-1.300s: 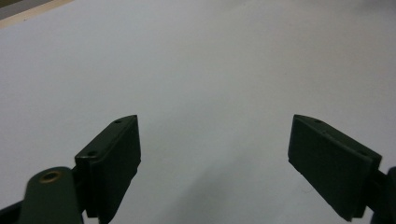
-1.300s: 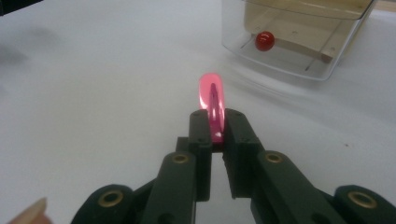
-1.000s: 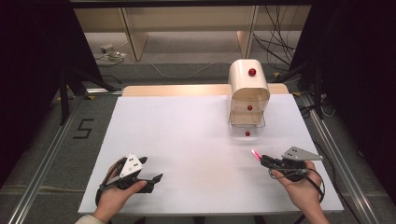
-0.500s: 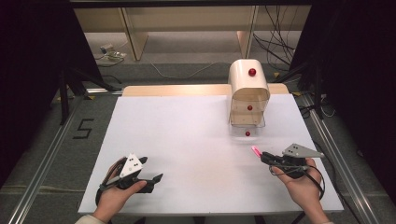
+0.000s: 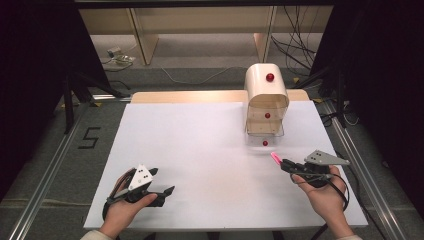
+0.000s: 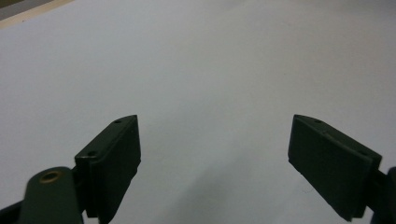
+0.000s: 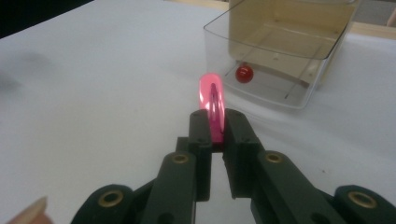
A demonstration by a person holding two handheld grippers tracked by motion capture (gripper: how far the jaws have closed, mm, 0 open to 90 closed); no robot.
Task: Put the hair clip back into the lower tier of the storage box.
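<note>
— What's in hand right now?

— The right gripper [image 5: 278,161] has its jaws pinched on a small pink hair clip [image 7: 212,103], holding it on edge above the white table [image 5: 200,150], near the right edge. The carrying step, I'd say: the clip points toward the clear bottom drawer [image 7: 280,60] of the little cream drawer cabinet [image 5: 266,97], which stands by the far right corner.

— Is that drawer ready to take it?

— It looks pulled out, its red knob [image 7: 244,73] facing the gripper, and the top seems open (though the clear plastic makes the rim hard to read).

— And the other hand?

— The left gripper [image 5: 161,192] rests near the table's front left corner, jaws spread wide with nothing between them.

— So what does the next move call for?

— Probably lifting the clip forward over the drawer's front wall, then letting the jaws part only once it is above the tray.
</note>
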